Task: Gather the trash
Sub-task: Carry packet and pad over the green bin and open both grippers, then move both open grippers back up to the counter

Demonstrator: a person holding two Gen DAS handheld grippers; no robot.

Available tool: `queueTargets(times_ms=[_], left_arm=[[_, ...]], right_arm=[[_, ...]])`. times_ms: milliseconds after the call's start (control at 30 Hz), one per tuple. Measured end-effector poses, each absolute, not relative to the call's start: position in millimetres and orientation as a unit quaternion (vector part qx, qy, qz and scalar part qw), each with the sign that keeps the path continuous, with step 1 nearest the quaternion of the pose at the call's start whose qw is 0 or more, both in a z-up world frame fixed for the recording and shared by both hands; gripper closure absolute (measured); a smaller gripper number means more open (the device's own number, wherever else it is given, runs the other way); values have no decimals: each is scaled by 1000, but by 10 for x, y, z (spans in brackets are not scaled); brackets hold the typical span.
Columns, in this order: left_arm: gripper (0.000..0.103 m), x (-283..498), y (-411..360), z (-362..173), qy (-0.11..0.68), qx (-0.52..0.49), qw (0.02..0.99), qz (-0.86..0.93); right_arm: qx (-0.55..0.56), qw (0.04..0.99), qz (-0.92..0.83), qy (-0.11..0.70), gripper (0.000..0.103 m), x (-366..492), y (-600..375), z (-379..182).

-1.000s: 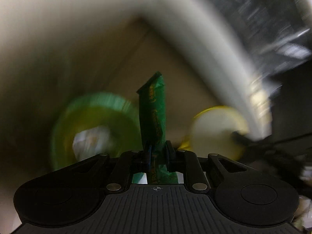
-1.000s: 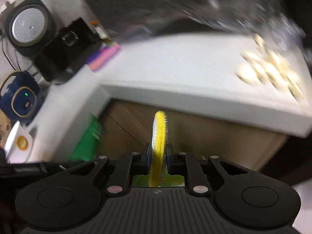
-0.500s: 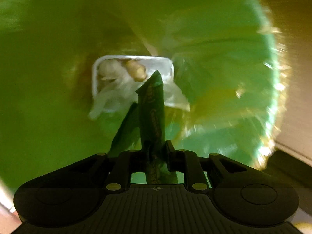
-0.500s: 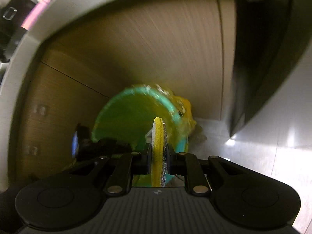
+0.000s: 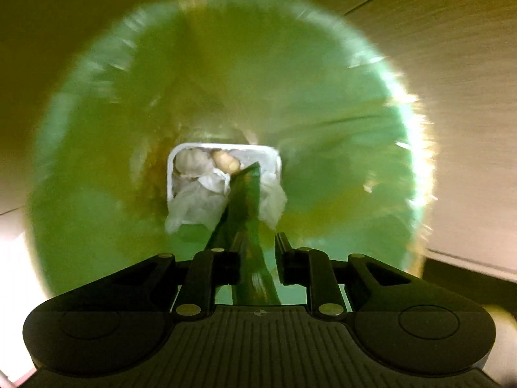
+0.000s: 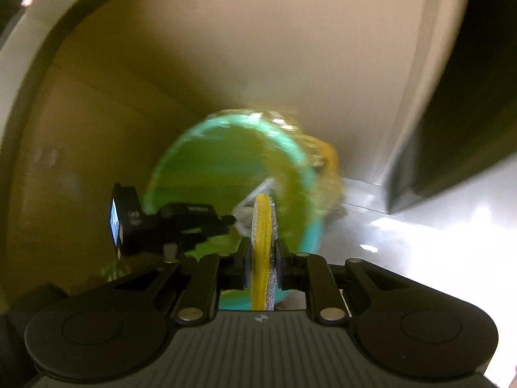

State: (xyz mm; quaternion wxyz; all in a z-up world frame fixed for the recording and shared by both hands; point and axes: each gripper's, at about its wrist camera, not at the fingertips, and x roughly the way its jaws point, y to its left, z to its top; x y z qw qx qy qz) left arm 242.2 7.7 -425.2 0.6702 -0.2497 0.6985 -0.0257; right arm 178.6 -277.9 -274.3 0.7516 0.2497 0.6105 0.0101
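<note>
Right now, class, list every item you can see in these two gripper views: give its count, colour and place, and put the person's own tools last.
Bin with liner: one, green, below both grippers, mouth open.
Tray: one, white, at the bin's bottom, holding pale scraps.
Crumpled plastic: one, whitish, over the tray's near edge.
Wrapper: one, dark green, between the left gripper's parted fingers.
Sponge: one, yellow with a grey face, clamped in the right gripper.
Cabinet front: wood-brown, behind the bin.
Left gripper: black, open, over the bin.
Right gripper: black, shut.
</note>
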Motion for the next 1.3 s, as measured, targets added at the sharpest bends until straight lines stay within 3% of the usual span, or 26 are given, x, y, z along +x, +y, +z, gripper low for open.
queueTargets(times_ms=[200,367,433,567,800,967,1200,1300], left_arm=[[81,1961,329,-3542,660,-273,698,-52],[81,1606,518,-3304,643,-286,709,-54],[81,1484,600,-3316,638,-300,708,-45],[81,1343,784,-3359,637,-320,701,-18],[81,1404,791,-3143,635,-298,712,-11],[81,1607,525,-2623,623,-238,744,-50],[83,1763,54,-1609,565,-156,804,-97],[84,1741,23,-1195,532,-144,829,-95]], right_arm=[[251,723,66,641,88,2332,-2403,-3268],[242,715,90,650,86,2722,-2038,-3888],[232,691,68,681,72,2840,-1916,-4186],[158,699,36,697,71,2889,-1760,-4289],[118,711,44,692,65,2764,-1837,-3921],[88,752,83,648,64,2492,-1846,-3165],[44,818,144,555,43,2163,-1768,-1948],[40,842,159,514,42,2092,-1773,-1525]])
